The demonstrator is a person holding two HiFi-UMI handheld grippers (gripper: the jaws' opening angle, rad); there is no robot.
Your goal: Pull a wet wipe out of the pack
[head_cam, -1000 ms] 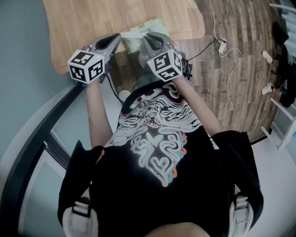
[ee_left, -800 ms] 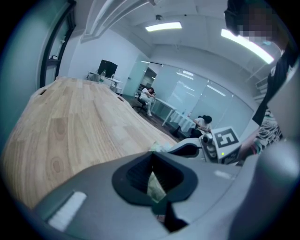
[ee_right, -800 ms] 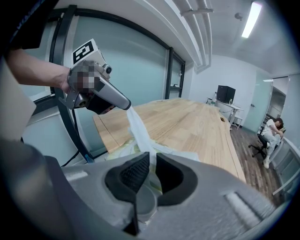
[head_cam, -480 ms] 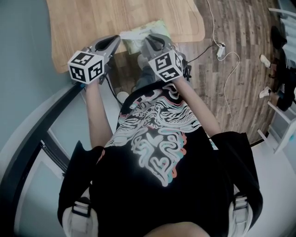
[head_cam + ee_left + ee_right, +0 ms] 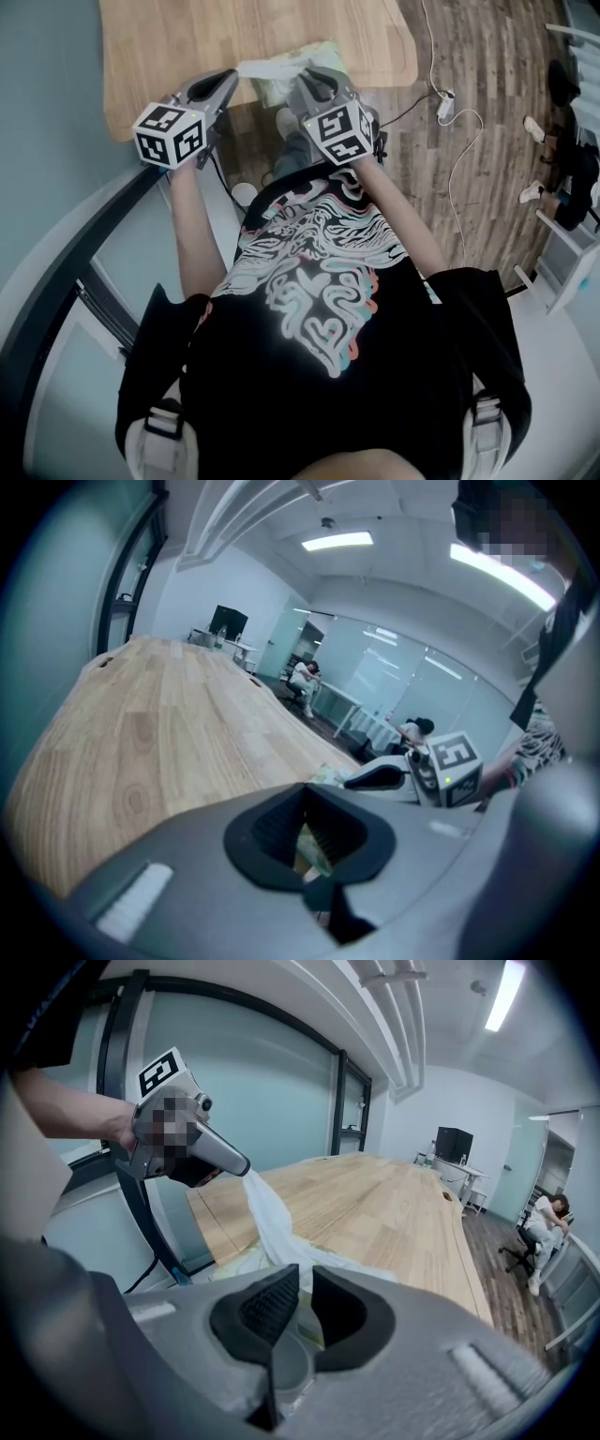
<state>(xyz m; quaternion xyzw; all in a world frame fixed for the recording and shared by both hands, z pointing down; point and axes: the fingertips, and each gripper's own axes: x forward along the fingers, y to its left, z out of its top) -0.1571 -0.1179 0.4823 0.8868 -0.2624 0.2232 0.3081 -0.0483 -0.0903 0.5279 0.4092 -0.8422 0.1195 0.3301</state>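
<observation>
White wet wipe (image 5: 270,1221) is stretching between our left claw (image 5: 244,1168), clamping it, and the pack (image 5: 270,90) our right claw (image 5: 305,1279) is pinching; we are favouring a slow pull.

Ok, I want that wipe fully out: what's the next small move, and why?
Probably draw the left tool further from the pale green wet-wipe pack: its shut jaws hold the white wet wipe, stretched out with its far end in the pack, which the right tool holds.
</observation>
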